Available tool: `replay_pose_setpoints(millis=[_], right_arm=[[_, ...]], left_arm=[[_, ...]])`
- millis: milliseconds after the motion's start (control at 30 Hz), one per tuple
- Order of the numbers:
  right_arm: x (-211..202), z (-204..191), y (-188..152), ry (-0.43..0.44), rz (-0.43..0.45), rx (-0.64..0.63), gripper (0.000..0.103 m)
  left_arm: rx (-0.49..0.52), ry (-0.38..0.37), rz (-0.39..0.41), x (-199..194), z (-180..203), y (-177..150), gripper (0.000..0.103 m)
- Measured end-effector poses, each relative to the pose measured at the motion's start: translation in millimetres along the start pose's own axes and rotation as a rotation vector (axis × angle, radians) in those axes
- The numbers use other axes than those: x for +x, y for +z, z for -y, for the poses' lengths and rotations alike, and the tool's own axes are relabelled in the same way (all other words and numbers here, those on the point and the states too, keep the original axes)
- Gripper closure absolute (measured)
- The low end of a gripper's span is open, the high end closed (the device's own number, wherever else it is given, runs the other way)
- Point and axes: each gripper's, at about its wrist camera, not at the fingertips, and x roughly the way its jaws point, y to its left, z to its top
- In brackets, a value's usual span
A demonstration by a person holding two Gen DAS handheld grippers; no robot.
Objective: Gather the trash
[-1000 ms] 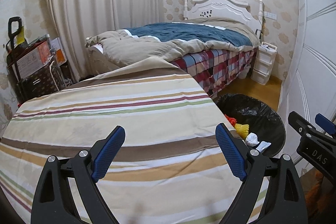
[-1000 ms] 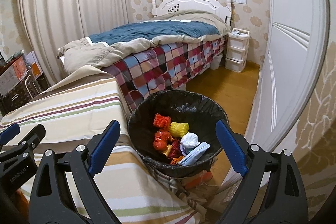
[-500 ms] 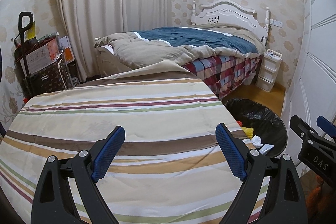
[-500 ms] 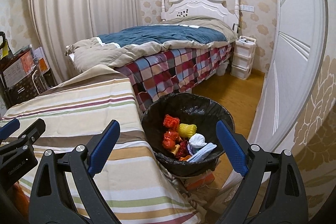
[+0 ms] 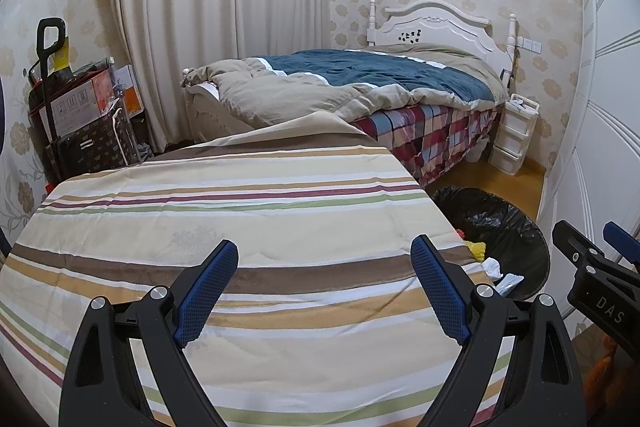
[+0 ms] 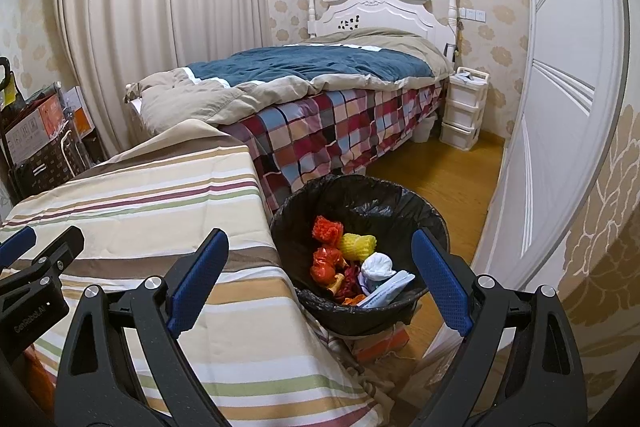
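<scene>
A black-lined trash bin point(image 6: 360, 183) stands on the floor by the right edge of the striped table point(image 6: 160, 211). Inside lie red-orange net wads point(image 6: 328, 231), a yellow one point(image 6: 358, 241), a white wad point(image 6: 378, 265) and a pale paper packet point(image 6: 388, 287). My right gripper point(image 6: 320, 243) hovers open and empty over the table edge and the bin's near rim. My left gripper point(image 5: 324, 255) is open over the striped cloth point(image 5: 240, 211), with nothing between its fingers. The bin point(image 5: 504, 223) shows at the right of the left wrist view, beside the right gripper point(image 5: 586, 231).
Behind the table is a bed point(image 6: 320, 75) with a blue and beige quilt and a checked sheet. A white drawer unit point(image 6: 464, 111) stands by it. Boxes and a trolley point(image 5: 76, 115) are stacked at the left wall. White panelled doors point(image 6: 560, 107) close the right side.
Both views have shifted a little, showing slightly more of the table top. Both grippers stay open and empty, and the trash in the bin lies as before.
</scene>
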Motion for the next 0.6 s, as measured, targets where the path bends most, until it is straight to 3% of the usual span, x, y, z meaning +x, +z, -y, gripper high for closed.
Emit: replay_pose_setpoints(millis=[600], right_arm=[[3.0,-3.0,-3.7,0.001,-0.005,-0.001,0.012]], left_arm=[[-0.002,0.004,-0.001,1.0,-1.6,-1.4,0.015]])
